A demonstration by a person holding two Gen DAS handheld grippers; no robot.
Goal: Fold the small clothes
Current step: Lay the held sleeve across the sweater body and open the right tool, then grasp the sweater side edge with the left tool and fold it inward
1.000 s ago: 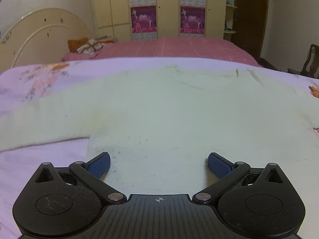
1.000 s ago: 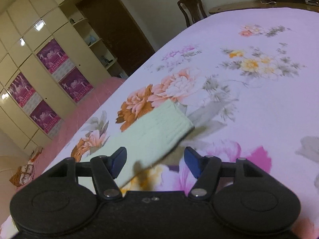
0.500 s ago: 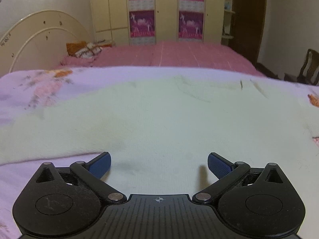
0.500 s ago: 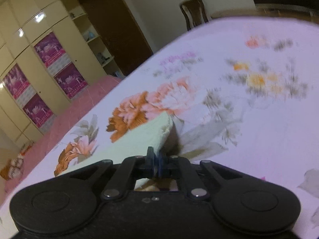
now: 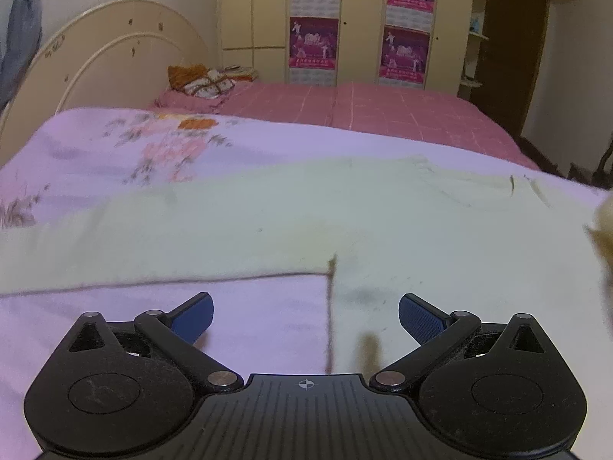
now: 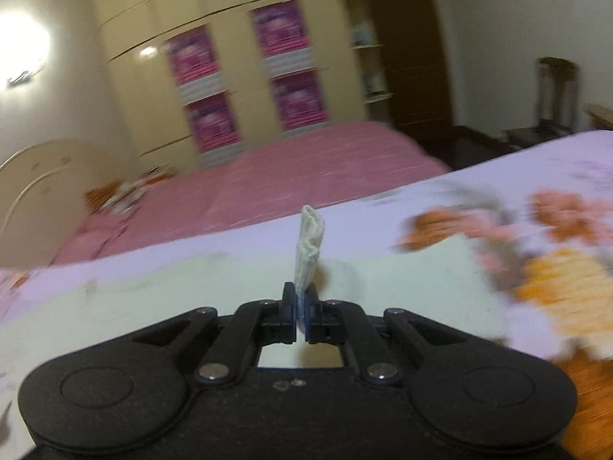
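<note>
A pale green knit sweater [image 5: 383,222] is spread flat on a lilac floral bedsheet [image 5: 115,153]; its ribbed cuff [image 6: 308,245] is pinched upright in the closed right gripper [image 6: 301,308], while the left gripper [image 5: 305,316] is held spread apart above the hem.

At your twelve o'clock, cream wardrobes [image 5: 364,23] stand behind a pink bed [image 5: 364,115]; a dark door [image 5: 509,53] at two.

I count one pale sweater [image 5: 345,222], two beds, the flowered one [image 5: 115,161] and the pink one [image 5: 383,111], and four posters [image 5: 314,44].
</note>
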